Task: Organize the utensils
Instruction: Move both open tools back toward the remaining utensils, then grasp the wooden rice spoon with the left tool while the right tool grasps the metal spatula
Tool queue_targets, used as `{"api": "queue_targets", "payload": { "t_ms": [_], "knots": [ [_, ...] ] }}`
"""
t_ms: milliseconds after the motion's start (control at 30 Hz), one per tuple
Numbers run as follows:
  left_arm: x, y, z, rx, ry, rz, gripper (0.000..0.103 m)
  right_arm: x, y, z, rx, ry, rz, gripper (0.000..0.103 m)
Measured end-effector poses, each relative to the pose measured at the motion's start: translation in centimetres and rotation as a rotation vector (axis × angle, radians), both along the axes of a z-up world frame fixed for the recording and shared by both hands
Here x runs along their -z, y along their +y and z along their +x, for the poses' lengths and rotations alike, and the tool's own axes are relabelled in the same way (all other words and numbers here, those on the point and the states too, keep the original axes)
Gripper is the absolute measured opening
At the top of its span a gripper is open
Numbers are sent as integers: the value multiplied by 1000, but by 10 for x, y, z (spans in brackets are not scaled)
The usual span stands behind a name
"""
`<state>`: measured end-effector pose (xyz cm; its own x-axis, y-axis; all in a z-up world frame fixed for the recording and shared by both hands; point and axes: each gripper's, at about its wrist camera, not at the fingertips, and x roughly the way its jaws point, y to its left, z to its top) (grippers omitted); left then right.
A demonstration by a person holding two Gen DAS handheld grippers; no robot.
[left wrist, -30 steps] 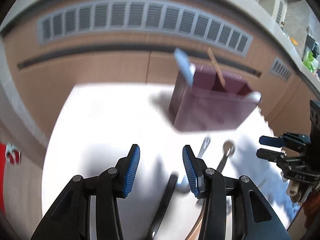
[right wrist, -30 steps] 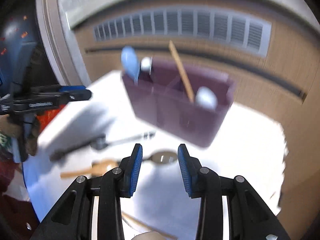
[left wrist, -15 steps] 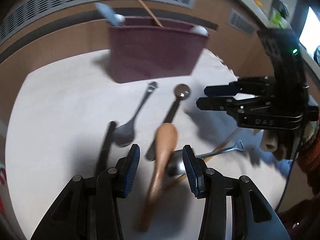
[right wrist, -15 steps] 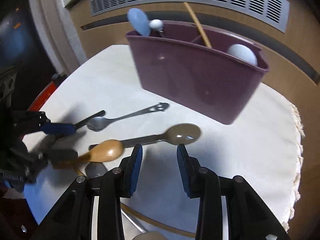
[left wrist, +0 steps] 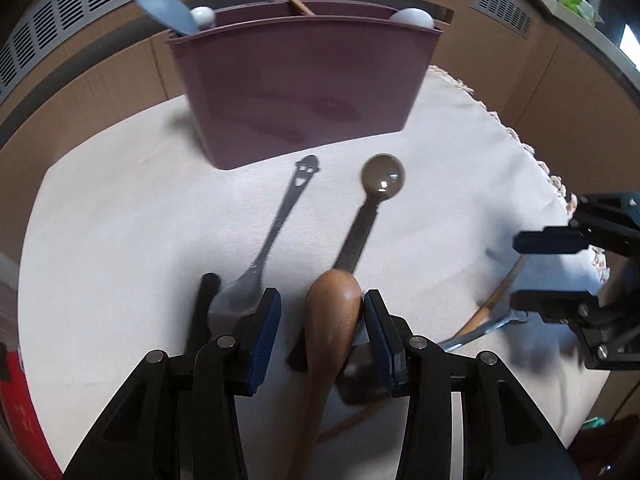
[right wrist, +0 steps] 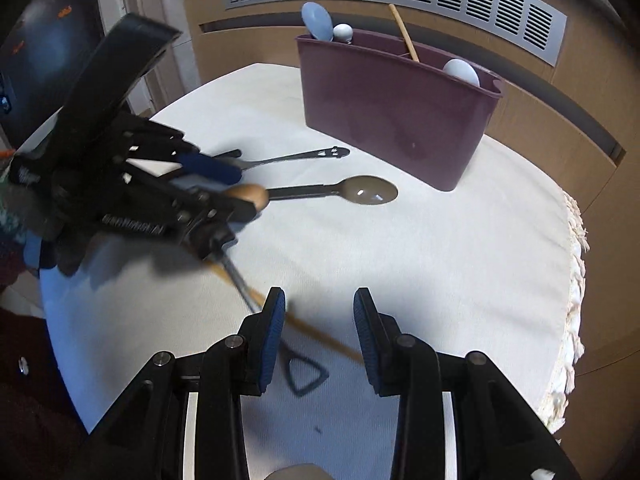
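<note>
**Closing in on the wooden spoon**

White cloth (left wrist: 120, 220) covers the table; far across it stands the maroon caddy (left wrist: 304, 88), already holding utensils. My left gripper (left wrist: 320, 320) is closing around the wooden spoon (left wrist: 334, 320), not yet clamped, to lift it. My right gripper (right wrist: 318, 328) hangs open above a triangle-ended metal handle (right wrist: 304, 372).

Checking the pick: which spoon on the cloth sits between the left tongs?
The wooden spoon, its brown bowl between the closing left tongs; the smiley-handled spoon and dark spoon lie outside.

Plum-purple utensil caddy (left wrist: 304, 88), cream tablecloth (left wrist: 120, 216), brown wooden spoon (left wrist: 334, 320), pale blue spoon (right wrist: 317, 22), blue gripper pads (left wrist: 264, 336)
</note>
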<state>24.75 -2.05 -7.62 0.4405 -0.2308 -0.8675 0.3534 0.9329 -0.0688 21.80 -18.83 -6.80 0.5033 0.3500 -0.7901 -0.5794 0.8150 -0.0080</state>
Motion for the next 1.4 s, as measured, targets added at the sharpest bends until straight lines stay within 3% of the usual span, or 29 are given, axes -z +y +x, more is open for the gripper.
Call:
{"api": "queue_targets", "payload": {
  "t_ms": [333,567,767,967,1100,1267,1400],
  "knots": [
    [-12,79,-14,-183,-27,-33,44,2,43,-5,-144,-12,-15,34],
    [-15,107,-30,-212,-28,-76,44,8,87,4,-286,4,-73,33],
    [-15,108,-39,-193,-25,-97,44,12,101,19,-306,48,-78,33],
    [-12,99,-37,-197,-12,-105,44,8,101,18,-256,102,-63,33],
    [-15,82,-36,-157,-20,-112,44,3,92,8,-203,37,-99,23],
    [-13,46,-27,-67,-19,-81,44,2,51,21,-52,62,-28,11],
    [-7,23,-16,-26,-5,-45,44,8,18,23,61,86,-6,12]
  ]
}}
